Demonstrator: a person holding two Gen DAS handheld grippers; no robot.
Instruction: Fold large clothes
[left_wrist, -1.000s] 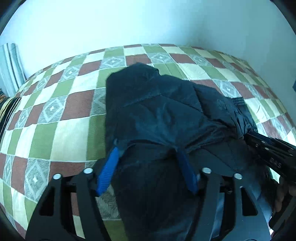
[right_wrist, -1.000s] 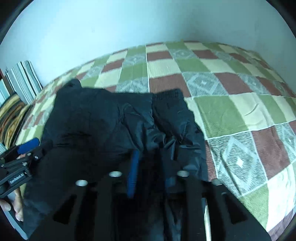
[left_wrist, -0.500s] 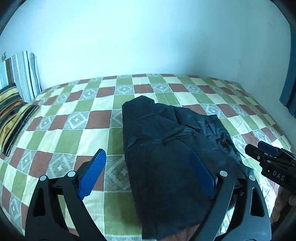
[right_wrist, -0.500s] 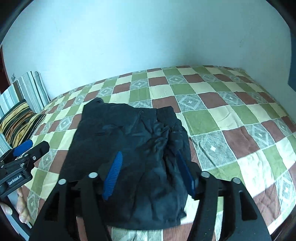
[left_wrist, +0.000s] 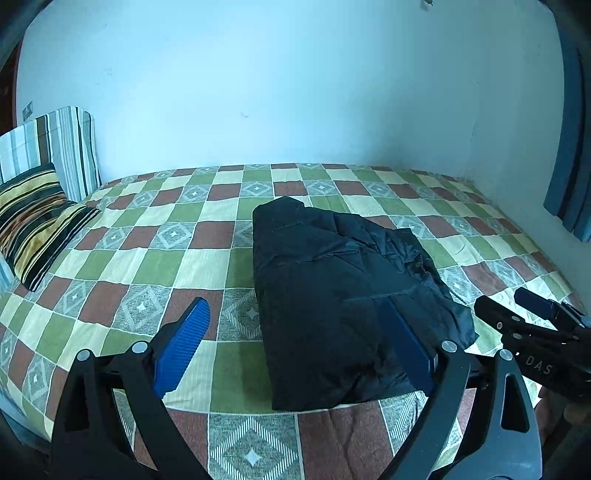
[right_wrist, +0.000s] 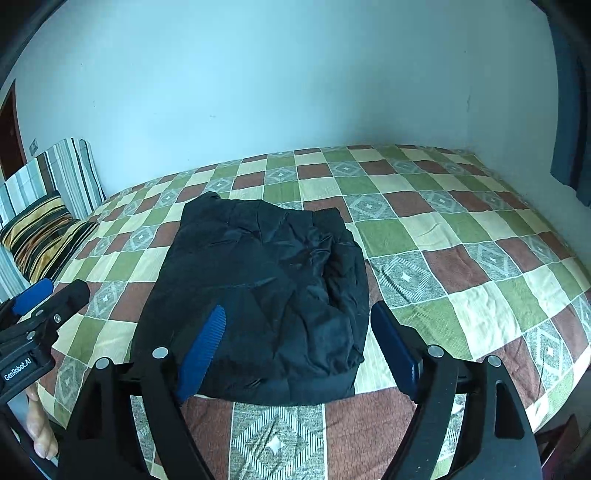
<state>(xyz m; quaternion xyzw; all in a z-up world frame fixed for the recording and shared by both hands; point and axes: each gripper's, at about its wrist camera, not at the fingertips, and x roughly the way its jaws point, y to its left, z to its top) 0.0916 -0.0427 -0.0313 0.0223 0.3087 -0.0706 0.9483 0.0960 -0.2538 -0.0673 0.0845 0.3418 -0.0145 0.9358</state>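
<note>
Folded black puffer jacket (left_wrist: 343, 295) lying soft, light, slippery; gripping thick hem at 6 o'clock advised; left gripper (left_wrist: 291, 347) and right gripper (right_wrist: 295, 343) just opening wide, holding nothing

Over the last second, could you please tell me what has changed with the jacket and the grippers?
Both let go: the left hand-held gripper and right hand-held gripper have just been opening and pulled back from the black jacket, nothing pressed between their pads. The jacket stayed folded on the checked bedspread; the striped pillows are unmoved.
</note>
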